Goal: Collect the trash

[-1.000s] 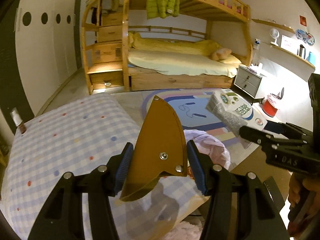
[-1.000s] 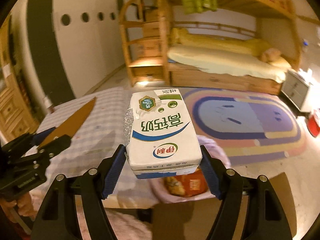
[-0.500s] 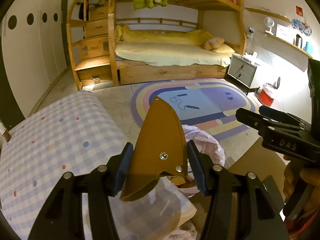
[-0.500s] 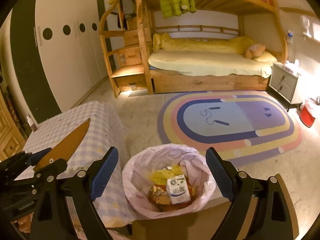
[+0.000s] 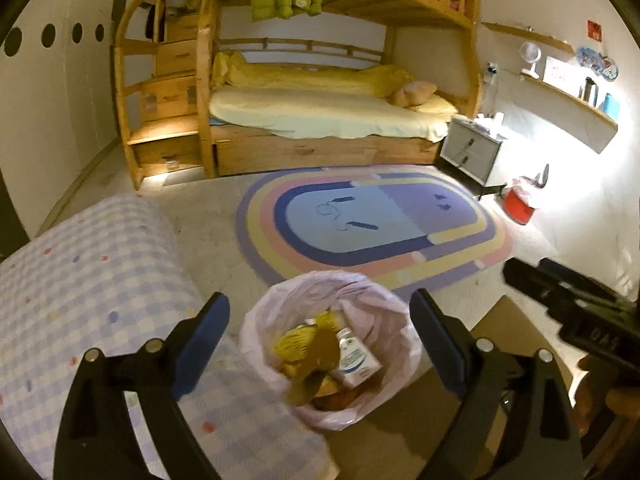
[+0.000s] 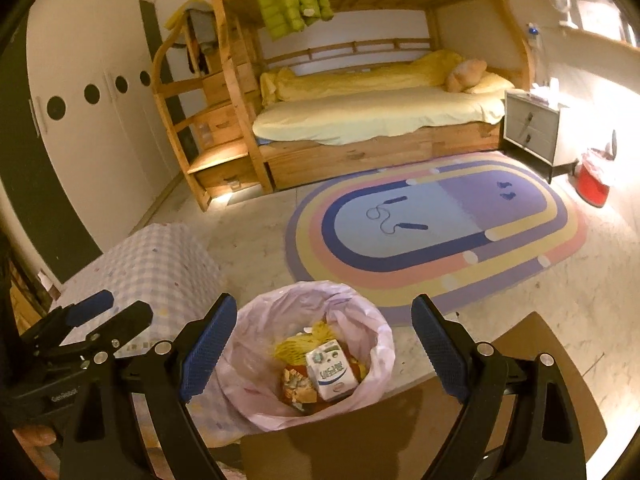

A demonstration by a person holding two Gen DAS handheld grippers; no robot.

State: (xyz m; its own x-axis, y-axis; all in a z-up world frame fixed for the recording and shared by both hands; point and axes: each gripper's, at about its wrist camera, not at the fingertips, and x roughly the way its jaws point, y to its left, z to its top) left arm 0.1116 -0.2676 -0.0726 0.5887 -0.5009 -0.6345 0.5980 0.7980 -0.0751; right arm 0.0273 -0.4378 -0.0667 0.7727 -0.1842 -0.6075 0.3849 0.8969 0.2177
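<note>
Released a moment ago, the brown scrap (image 5: 316, 364) now drops blurred into the bin (image 5: 400, 320); my carton (image 6: 332, 372) already lies inside, white with blue print, on yellow netting. I hold both grippers above the pink liner so drops land inside: left gripper (image 5: 320, 340) jaws opening, empty; right gripper (image 6: 324, 344) jaws wide, empty.

Left claw (image 5: 320, 344) and right claw (image 6: 324, 350): matte black plastic arms, ribbed blue finger pads (image 6: 208, 352), silver screws (image 6: 162, 347) at the joints, small white lettering on the housing.
</note>
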